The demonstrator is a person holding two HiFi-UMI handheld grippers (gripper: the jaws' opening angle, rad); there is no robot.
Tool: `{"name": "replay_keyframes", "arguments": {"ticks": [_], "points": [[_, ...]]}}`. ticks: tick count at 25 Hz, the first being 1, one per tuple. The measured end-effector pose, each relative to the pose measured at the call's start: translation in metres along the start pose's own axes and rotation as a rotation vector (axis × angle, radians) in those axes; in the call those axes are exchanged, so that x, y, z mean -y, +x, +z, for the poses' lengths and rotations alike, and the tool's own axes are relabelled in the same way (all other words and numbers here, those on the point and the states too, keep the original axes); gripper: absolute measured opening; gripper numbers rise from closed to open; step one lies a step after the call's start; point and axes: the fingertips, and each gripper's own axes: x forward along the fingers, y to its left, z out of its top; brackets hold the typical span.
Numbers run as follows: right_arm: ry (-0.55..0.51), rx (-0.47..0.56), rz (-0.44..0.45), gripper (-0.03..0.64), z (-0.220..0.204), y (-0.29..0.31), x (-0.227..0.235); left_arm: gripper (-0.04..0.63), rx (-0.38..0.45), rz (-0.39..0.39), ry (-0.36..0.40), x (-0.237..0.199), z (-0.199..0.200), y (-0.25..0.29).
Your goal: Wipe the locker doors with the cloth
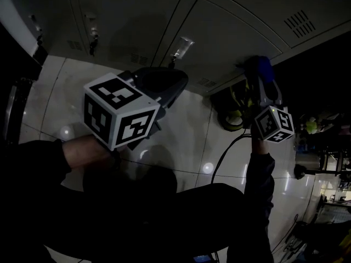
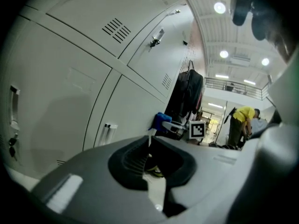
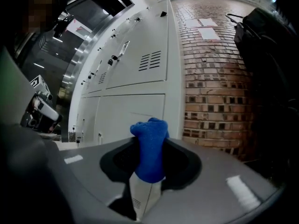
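So the bunched-up blue cloth (image 3: 150, 160) is pinched tight in the right gripper (image 3: 149, 139), jaws clamped on it with a wad poking out past the tips. It's held right by the bottom edge of the pale grey metal locker doors (image 1: 230, 32), though I can't tell if it's actually touching. The right arm in its dark sleeve (image 1: 262, 174) is stretched out toward the lockers. The left gripper (image 2: 149, 146) has its jaws closed on nothing and sits closer to the body over the glossy white tiled floor (image 1: 192, 141), pointing at the doors.
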Motion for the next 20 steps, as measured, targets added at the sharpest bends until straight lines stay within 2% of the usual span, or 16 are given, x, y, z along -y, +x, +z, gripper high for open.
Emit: {"name": "replay_keyframes", "arguments": {"ticks": [2, 5, 8, 11, 16, 20], "points": [[-0.018, 0.024, 0.036, 0.121, 0.005, 0.002, -0.025, 0.000, -0.005, -0.008, -0.007, 0.000, -0.002, 0.000], [-0.009, 0.054, 0.157, 0.121, 0.011, 0.021, -0.082, 0.000, -0.019, -0.002, -0.029, -0.003, -0.007, -0.001], [0.001, 0.062, 0.267, 0.123, 0.014, 0.042, -0.135, 0.000, -0.020, 0.000, -0.039, -0.002, -0.009, 0.001], [-0.001, 0.054, 0.341, 0.121, 0.012, 0.060, -0.174, 0.000, -0.010, 0.001, -0.030, -0.001, -0.006, -0.001], [-0.017, 0.027, 0.411, 0.123, 0.004, 0.084, -0.213, 0.000, 0.003, 0.017, -0.004, -0.004, -0.002, -0.005], [-0.001, 0.000, 0.399, 0.121, -0.005, 0.098, -0.215, 0.000, -0.005, 0.042, 0.000, -0.009, -0.005, -0.005]]}}
